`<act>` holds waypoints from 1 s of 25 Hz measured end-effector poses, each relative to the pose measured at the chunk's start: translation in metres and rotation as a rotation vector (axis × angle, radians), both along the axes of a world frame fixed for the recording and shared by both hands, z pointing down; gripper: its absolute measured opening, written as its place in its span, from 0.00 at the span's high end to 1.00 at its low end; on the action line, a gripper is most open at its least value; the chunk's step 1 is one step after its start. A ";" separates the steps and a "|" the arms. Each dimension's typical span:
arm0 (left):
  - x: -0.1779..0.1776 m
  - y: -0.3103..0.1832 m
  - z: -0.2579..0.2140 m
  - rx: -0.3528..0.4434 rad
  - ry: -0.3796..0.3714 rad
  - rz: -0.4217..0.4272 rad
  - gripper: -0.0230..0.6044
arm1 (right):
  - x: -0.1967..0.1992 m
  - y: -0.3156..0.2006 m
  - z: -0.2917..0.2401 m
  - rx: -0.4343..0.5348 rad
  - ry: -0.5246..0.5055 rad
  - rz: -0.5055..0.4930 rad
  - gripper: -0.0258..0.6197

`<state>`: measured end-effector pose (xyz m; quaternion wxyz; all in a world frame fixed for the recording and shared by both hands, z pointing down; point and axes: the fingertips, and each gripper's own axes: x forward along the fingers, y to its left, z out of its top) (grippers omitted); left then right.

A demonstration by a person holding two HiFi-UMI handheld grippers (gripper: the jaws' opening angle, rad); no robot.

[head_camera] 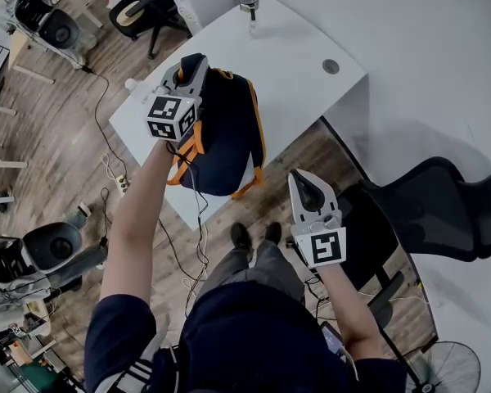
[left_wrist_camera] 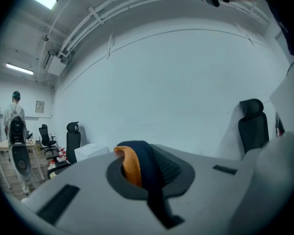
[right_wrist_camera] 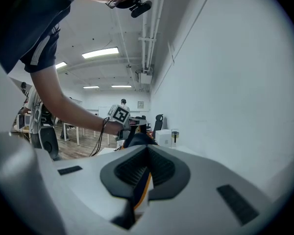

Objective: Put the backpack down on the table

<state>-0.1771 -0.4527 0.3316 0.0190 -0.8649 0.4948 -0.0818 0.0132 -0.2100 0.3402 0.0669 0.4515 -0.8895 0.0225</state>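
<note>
While the left gripper [head_camera: 190, 65] keeps its fingers [left_wrist_camera: 186, 168] clenched on the navy-and-orange top strap [left_wrist_camera: 146, 166], the navy backpack [head_camera: 225, 137] with orange trim hangs from it at its 5 o'clock, over the near edge of the white surface [head_camera: 299, 97]. Whether the bag's bottom rests on that surface cannot be told. Its lower end and an orange strap show against the wooden floor [head_camera: 57, 146] past the edge. The right gripper [head_camera: 301, 180] sits at the backpack's 4 o'clock, apart from it, its fingers pressed together on nothing. The bag shows only in the distance through the thin slit between them. A glass [head_camera: 249, 2] stands on the surface at the backpack's 12 o'clock. A black office chair [head_camera: 442, 207] stands at the right gripper's 3 o'clock.
</note>
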 end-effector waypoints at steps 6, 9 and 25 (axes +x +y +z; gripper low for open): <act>0.005 -0.010 0.017 0.002 -0.006 -0.012 0.96 | -0.002 -0.017 0.010 0.003 0.008 0.001 0.96; 0.008 -0.015 0.026 -0.005 -0.012 -0.013 0.96 | -0.003 -0.023 0.011 -0.002 -0.002 0.006 0.96; 0.007 -0.060 0.084 -0.075 -0.045 -0.037 0.96 | -0.004 -0.027 0.014 -0.021 -0.022 0.021 0.96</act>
